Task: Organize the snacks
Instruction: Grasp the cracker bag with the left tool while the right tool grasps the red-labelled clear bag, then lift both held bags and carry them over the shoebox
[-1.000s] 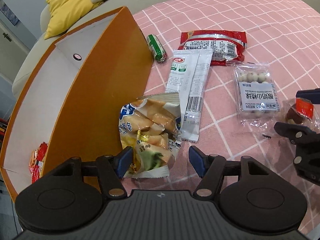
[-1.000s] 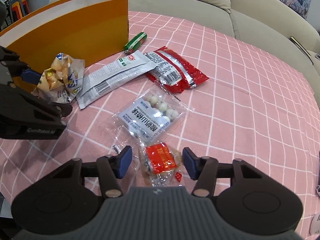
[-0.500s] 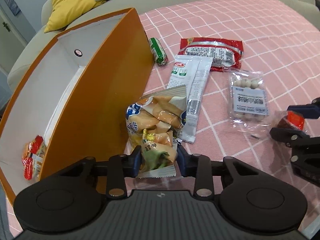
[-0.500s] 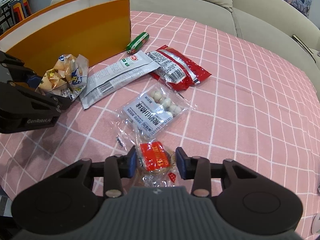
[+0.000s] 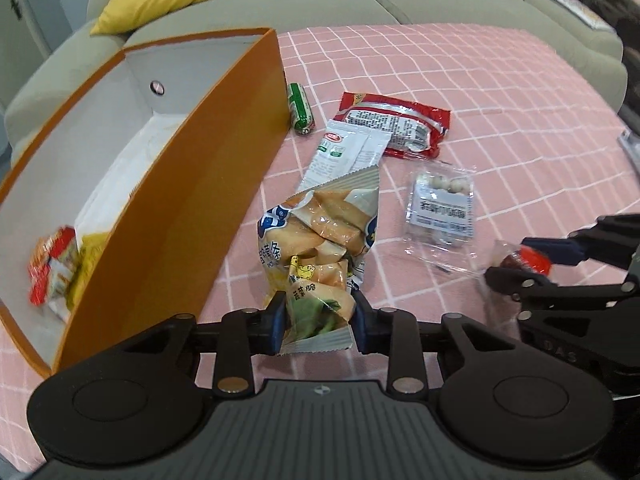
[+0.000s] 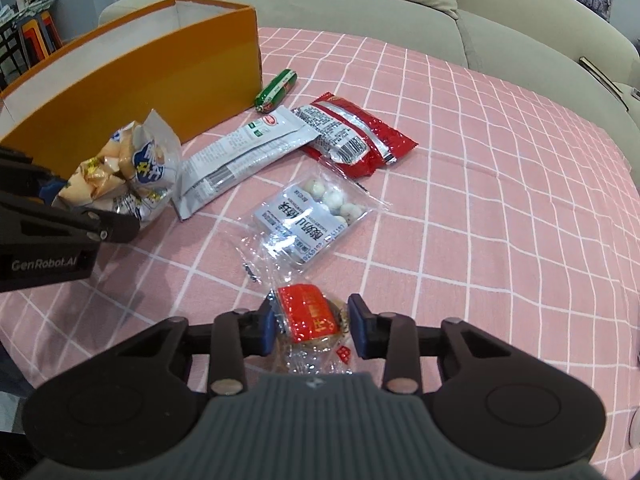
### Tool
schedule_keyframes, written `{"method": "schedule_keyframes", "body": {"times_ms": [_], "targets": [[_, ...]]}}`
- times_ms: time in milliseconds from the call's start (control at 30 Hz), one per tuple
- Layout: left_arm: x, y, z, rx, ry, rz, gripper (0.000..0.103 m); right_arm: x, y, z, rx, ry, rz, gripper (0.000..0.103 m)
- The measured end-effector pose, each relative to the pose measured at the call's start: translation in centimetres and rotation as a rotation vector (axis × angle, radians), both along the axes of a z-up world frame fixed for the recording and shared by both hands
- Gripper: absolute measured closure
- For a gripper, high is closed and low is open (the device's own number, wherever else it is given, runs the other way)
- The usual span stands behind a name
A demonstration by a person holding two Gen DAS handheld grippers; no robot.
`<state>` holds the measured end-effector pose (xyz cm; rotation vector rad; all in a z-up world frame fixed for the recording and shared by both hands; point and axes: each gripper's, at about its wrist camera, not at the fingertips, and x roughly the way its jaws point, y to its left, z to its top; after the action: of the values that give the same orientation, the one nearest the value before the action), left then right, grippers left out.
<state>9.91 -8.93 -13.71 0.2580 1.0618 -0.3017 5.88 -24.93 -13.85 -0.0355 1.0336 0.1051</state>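
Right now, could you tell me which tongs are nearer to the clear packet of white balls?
Right. The right tongs, shut on the red-labelled snack, sit just beside the packet of white balls; the left tongs grip the crisp bag by the orange box.

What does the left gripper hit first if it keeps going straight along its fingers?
Probably the pink checked tablecloth under the crinkly potato-snack bag that the left gripper is shut on; depth is unclear. The orange cardboard box sits left of that line.
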Motion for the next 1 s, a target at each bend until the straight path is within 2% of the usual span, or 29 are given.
{"method": "schedule_keyframes", "body": {"times_ms": [367, 700, 1000], "targets": [[-1.6, 1.5, 1.6, -0.081, 0.03, 0.043, 0.067, -1.2, 0.8, 2.1, 0.065, -0.037, 0.006, 0.07], [-3.0, 2.9, 4.2, -0.109, -0.012, 0.058, 0.067, -2.2, 2.1, 4.6, 0.091, -0.091, 0.05, 0.07], [-3.8, 4.6, 7.3, -0.152, -0.081, 0.093, 0.067, -2.3, 3.6, 8.1, 0.098, -0.176, 0.098, 0.07]]}}
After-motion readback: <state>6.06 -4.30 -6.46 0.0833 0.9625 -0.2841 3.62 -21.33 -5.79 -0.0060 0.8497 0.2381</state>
